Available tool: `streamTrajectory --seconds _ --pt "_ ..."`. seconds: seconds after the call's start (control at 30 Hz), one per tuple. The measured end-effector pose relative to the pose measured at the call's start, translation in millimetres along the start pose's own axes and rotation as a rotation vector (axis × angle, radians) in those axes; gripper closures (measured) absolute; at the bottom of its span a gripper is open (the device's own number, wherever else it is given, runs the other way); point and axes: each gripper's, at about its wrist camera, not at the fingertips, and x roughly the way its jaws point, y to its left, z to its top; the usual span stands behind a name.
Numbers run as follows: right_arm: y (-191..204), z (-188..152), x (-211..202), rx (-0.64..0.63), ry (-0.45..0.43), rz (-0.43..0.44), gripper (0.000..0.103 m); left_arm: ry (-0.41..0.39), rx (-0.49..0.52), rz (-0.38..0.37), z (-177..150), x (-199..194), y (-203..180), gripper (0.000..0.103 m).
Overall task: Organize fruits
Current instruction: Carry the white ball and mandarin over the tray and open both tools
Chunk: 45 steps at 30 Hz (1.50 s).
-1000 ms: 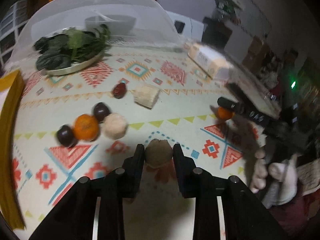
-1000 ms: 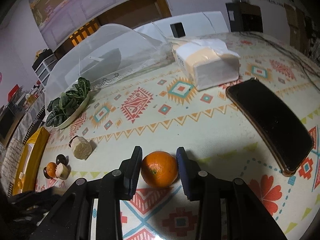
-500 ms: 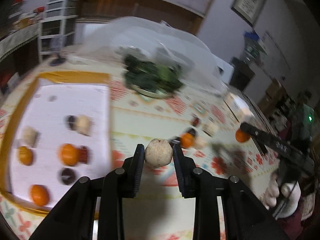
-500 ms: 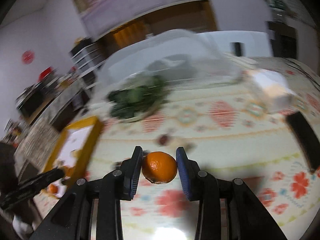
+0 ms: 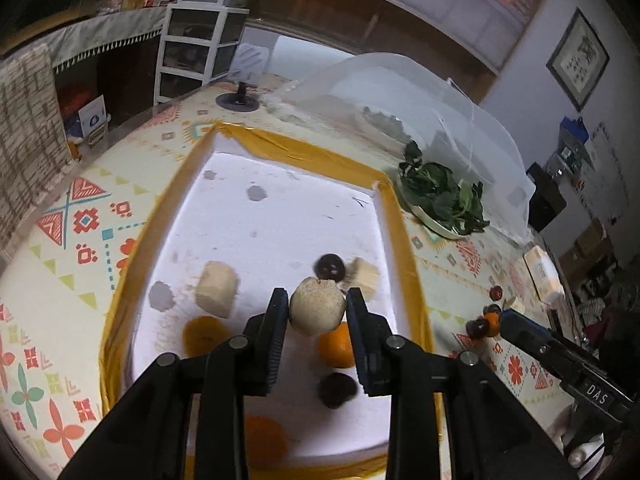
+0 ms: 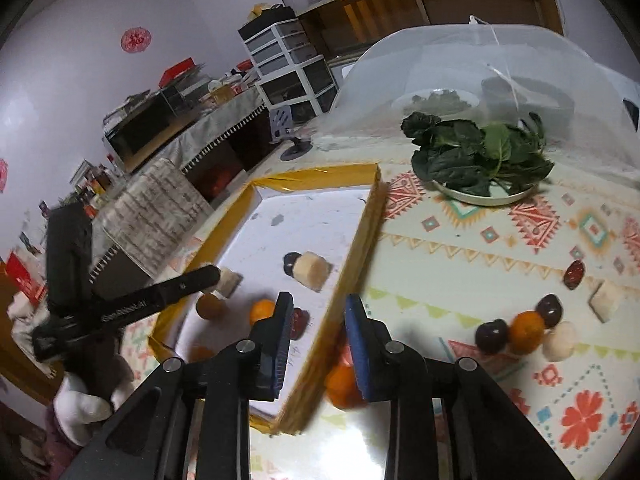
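Note:
My left gripper [image 5: 318,312] is shut on a pale brown round fruit [image 5: 317,311] and holds it above the yellow-rimmed white tray [image 5: 280,148]. The tray holds oranges [image 5: 336,350], dark plums [image 5: 330,267] and pale chunks [image 5: 216,289]. My right gripper [image 6: 318,320] is open above the tray's right rim [image 6: 352,264]. An orange [image 6: 344,386] lies on the cloth just outside that rim, below the jaws and apart from them. More fruits lie in a cluster [image 6: 524,332] on the cloth to the right.
A plate of leafy greens [image 6: 480,160] stands by a mesh food cover [image 6: 500,72] behind the tray. A dark date [image 6: 574,274] and a pale chunk [image 6: 606,300] lie on the patterned cloth. The left gripper also shows in the right wrist view [image 6: 160,292].
Both grippers swung left from the cloth to the tray. The left still holds the brown fruit. The right gripper opened and the orange is now out of its jaws, beside the tray.

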Motion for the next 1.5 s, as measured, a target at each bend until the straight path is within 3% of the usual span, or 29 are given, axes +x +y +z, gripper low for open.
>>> streamTrajectory --seconds 0.13,0.2,0.27,0.4,0.53,0.57,0.67,0.73,0.87,1.07,1.2,1.3,1.5 --pt "-3 -23 5 -0.057 0.053 -0.051 0.074 0.003 -0.036 -0.015 2 11 17 0.074" --pt "-2 -38 10 -0.129 0.096 -0.118 0.074 0.010 -0.053 -0.022 2 17 22 0.072" --pt "-3 -45 12 -0.186 0.101 -0.167 0.074 0.014 -0.074 -0.021 3 19 27 0.059" --pt "3 -43 16 -0.252 0.078 -0.257 0.070 -0.002 -0.105 -0.033 3 11 31 0.046" --pt "-3 -40 21 -0.252 0.064 -0.303 0.062 -0.073 -0.171 -0.040 -3 -21 37 0.008" --pt "-8 -40 21 -0.243 0.063 -0.313 0.062 -0.104 -0.196 -0.060 -5 -28 40 0.004" --pt "-23 -39 21 -0.206 0.073 -0.336 0.062 -0.150 -0.258 -0.219 -16 -45 47 0.004" --pt "-29 -39 23 -0.186 0.080 -0.336 0.062 -0.139 -0.258 -0.232 -20 -49 42 0.004" --pt "-42 -42 31 -0.132 0.121 -0.311 0.063 -0.139 -0.245 -0.187 -30 -55 33 0.004" --pt "-41 -37 11 -0.062 0.053 -0.259 0.065 -0.193 -0.207 -0.039 -42 -71 32 0.004" --pt "-8 -20 0 -0.066 0.028 -0.111 0.064 -0.237 -0.218 0.030 -47 -86 37 0.004" --pt "26 -13 13 -0.110 0.055 -0.020 0.064 -0.278 -0.216 0.088 -49 -97 37 0.004" --pt "77 -10 61 -0.184 0.117 0.047 0.064 -0.290 -0.226 0.115 -50 -107 48 0.004"
